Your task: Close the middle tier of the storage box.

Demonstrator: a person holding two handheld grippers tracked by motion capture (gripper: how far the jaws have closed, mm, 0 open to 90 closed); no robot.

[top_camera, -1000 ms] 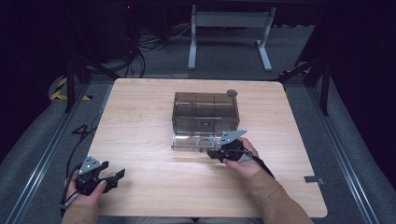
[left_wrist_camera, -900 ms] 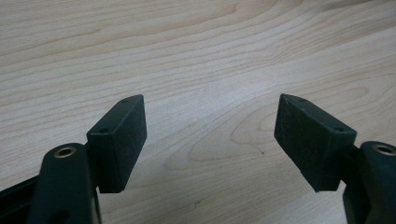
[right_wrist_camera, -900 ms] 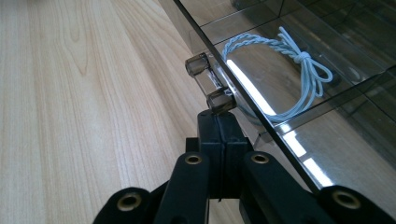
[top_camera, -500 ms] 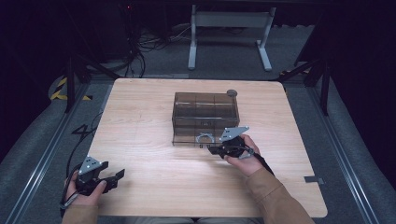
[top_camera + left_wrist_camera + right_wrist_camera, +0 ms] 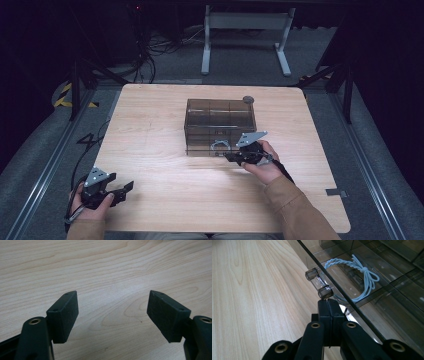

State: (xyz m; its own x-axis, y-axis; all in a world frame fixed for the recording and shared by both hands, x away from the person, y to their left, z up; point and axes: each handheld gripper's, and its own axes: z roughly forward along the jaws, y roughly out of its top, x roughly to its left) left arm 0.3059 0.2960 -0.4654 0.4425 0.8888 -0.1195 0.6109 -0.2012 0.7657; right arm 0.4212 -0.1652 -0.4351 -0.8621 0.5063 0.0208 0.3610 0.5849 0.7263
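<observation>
A smoky see-through drawer box (image 5: 220, 117) stands in the middle of the wooden table (image 5: 150, 130). Its lowest drawer (image 5: 387, 297) holds a light blue twisted cord (image 5: 358, 277), seen from above as a pale loop (image 5: 218, 146). My right gripper (image 5: 230, 156) is at the drawer's front. In its own view the right gripper (image 5: 328, 302) is shut, jaws pressed together with nothing between them, tips right at the clear bar handle (image 5: 319, 283). My left gripper (image 5: 126, 188) rests at the table's near left corner. In its own view the left gripper (image 5: 113, 293) is open over bare wood.
A small dark round object (image 5: 248, 99) sits by the box's far right corner. Beyond the far edge of the table is a white metal stand (image 5: 245, 30) with cables on the floor. Metal rails (image 5: 45, 170) run along both sides of the table.
My right gripper has crept slightly toward the box, and the drawer front looks a little further in. The left gripper has not moved.
</observation>
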